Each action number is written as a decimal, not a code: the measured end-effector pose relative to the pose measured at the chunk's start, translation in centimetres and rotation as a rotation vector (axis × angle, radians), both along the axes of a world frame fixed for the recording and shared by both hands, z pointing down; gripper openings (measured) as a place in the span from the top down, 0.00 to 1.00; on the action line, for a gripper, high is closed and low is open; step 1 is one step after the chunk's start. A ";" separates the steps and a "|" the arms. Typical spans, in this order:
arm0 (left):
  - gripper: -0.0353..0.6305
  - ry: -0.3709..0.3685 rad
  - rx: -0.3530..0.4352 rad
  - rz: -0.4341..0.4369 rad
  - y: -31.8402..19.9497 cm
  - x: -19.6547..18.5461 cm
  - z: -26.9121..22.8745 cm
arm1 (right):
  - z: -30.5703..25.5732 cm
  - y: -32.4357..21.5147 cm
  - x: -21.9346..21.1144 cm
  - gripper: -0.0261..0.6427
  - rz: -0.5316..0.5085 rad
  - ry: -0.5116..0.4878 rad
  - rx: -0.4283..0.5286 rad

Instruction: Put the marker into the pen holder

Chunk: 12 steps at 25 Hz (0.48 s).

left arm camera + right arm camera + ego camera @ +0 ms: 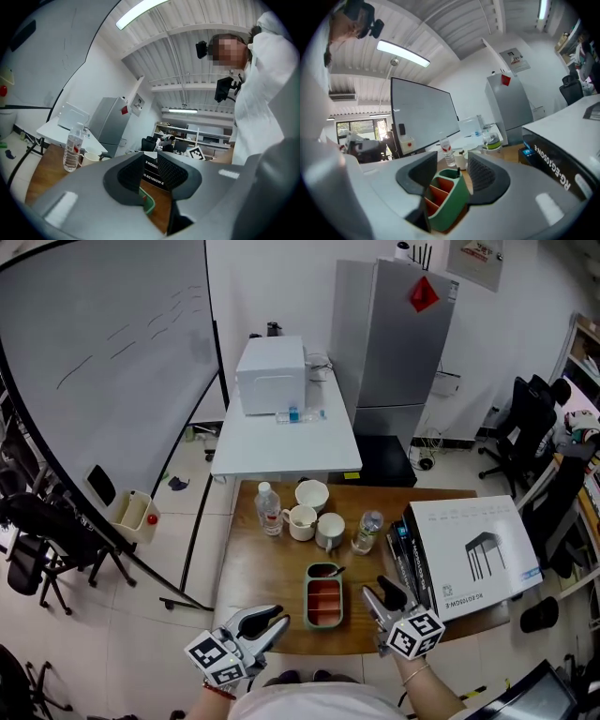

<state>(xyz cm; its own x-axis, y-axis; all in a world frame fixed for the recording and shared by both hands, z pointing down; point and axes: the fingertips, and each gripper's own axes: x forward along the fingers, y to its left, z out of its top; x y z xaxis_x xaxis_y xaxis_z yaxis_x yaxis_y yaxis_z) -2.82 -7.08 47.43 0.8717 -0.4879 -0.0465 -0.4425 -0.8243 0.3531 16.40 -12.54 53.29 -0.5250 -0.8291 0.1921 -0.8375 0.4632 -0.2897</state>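
The green pen holder (323, 596) with orange compartments stands near the front edge of the wooden table (253, 573). A black marker (330, 571) sticks out of its far compartment. My right gripper (378, 592) hovers just right of the holder, open. In the right gripper view the holder (449, 197) shows through the gap of my right gripper (452, 174), with the marker tip (458, 172) at its far end; the pads touch nothing. My left gripper (272, 622) sits to the holder's left, open and empty. In the left gripper view, a corner of the holder (148, 202) shows below my left gripper (151, 171).
Behind the holder stand two water bottles (269, 510) (367, 532), two mugs (302, 521) (329, 531) and a white cup (311, 494). A large white box (473, 554) lies on the table's right. Beyond are a white table (281, 442), a fridge (394, 338) and a whiteboard (103, 352).
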 end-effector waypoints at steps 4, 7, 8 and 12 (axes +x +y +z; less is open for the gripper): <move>0.85 0.035 0.020 -0.038 -0.4 0.0 -3.0 | -5.9 3.4 -1.9 0.67 -0.067 0.028 0.144; 0.85 0.031 0.047 -0.045 -0.6 0.3 -5.6 | -10.9 5.1 -3.2 0.65 -0.083 0.025 0.235; 0.85 0.023 0.049 -0.054 -0.7 0.3 -6.2 | -12.3 5.7 -3.8 0.65 -0.093 0.027 0.262; 0.85 0.013 0.066 -0.074 0.1 1.1 -7.9 | -14.9 7.0 -6.5 0.65 -0.151 0.060 0.315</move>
